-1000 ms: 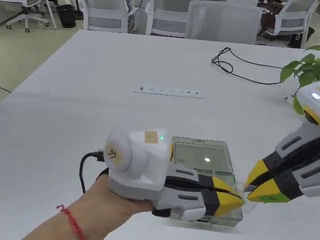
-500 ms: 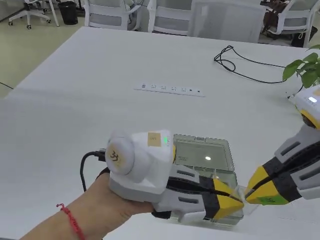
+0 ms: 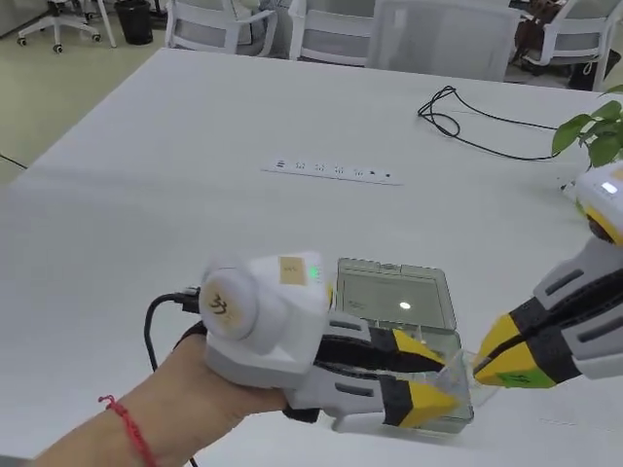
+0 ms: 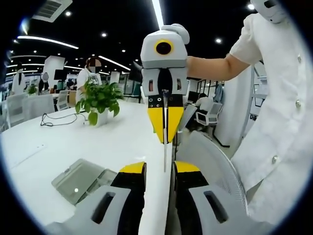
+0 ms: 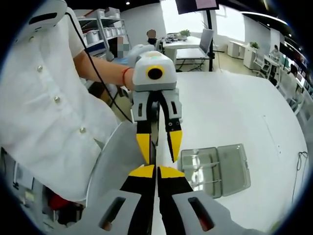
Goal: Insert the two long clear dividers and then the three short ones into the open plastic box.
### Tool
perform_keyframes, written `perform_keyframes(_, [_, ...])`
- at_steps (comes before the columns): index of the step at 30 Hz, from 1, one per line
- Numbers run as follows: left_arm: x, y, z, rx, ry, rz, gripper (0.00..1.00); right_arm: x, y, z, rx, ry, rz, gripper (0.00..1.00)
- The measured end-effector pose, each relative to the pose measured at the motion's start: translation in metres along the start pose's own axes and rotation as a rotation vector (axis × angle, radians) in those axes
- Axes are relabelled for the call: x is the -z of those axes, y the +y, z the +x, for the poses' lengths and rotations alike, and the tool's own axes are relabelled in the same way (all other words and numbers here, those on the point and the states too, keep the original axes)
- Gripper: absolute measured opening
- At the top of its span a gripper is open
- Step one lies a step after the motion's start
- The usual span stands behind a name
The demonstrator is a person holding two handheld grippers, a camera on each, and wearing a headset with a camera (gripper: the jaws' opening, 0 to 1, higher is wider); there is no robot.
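Yellow left tongs (image 3: pixel 426 376): sprung open since a second ago, when shut on the clear divider (image 4: pixel 165 154); let go.
Right tongs (image 3: pixel 481 366): pinched shut on the clear divider, sole hold.
Clear divider: held on edge between the two tongs, just over the near right corner of the box (image 3: pixel 397 292).
Box: lay open on the desk (image 3: pixel 195 146), lid back.
Meaning: handover likely done; seating in the box not yet made.

Clear hinged plastic box (image 3: pixel 394 292): glossy, smooth, lid glints. Thin clear plastic divider (image 3: pixel 459 370): glossy too. White table top (image 3: pixel 195 175): matt, smooth. Left gripper (image 3: pixel 443 381) shell: matt plastic.
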State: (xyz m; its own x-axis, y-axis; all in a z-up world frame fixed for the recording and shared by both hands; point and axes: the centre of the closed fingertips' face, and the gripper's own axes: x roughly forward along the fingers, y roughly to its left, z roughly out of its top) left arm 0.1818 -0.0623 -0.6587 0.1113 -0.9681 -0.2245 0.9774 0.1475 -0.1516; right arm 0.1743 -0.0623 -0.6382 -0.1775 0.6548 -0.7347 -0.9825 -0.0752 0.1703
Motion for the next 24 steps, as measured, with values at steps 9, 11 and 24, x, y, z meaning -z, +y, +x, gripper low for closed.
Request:
perform_keyframes(9, [0.018,0.014,-0.015,-0.081,0.052,-0.002,0.36,-0.003,-0.018,-0.002,0.054,-0.027,0.018,0.03])
perform_keyframes(11, [0.021,0.017,-0.017,-0.093,0.060,-0.001,0.39,-0.005,-0.021,-0.001,0.063,-0.031,0.020,0.03])
perform_keyframes(24, [0.046,0.044,-0.041,-0.217,0.138,0.000,0.65,-0.007,-0.053,0.021,0.112,-0.017,0.008,0.03])
